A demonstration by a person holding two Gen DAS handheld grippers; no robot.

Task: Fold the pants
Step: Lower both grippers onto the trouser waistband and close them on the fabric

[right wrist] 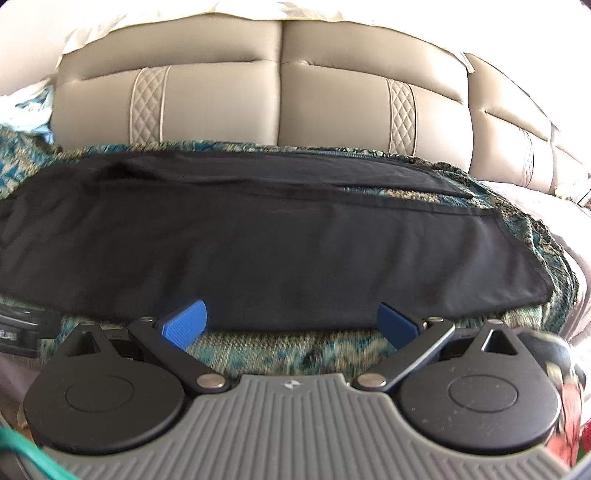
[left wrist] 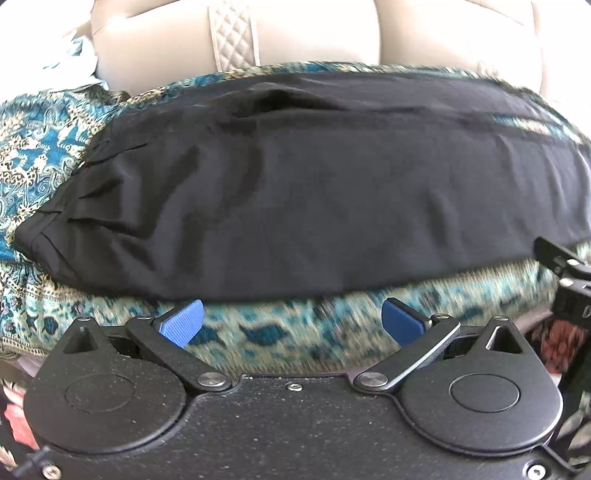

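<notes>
Left wrist view: the black pants (left wrist: 295,184) lie flat and lengthwise across a teal patterned cloth (left wrist: 33,155) spread over the seat of a beige sofa (left wrist: 314,33). The pleated waistband end sits to the left, and the fabric runs off toward the right edge of the view. The left gripper (left wrist: 291,323) hovers just short of the near edge of the pants, its blue pads (left wrist: 183,323) spread wide with nothing between them. Below them the patterned cloth is blurred. At the far right, a black part of the right gripper (left wrist: 565,266) shows beside the pants' near edge.

Right wrist view: the same pants (right wrist: 277,240) stretch across the patterned cloth (right wrist: 546,236), one layer lying over another, with the hem end tapering to the right. Behind stands the sofa's backrest (right wrist: 280,96) with quilted strips. The right gripper (right wrist: 293,325) is also spread apart and empty, and its blue pads (right wrist: 184,325) sit right at the near edge of the pants. I cannot tell whether they touch the fabric.
</notes>
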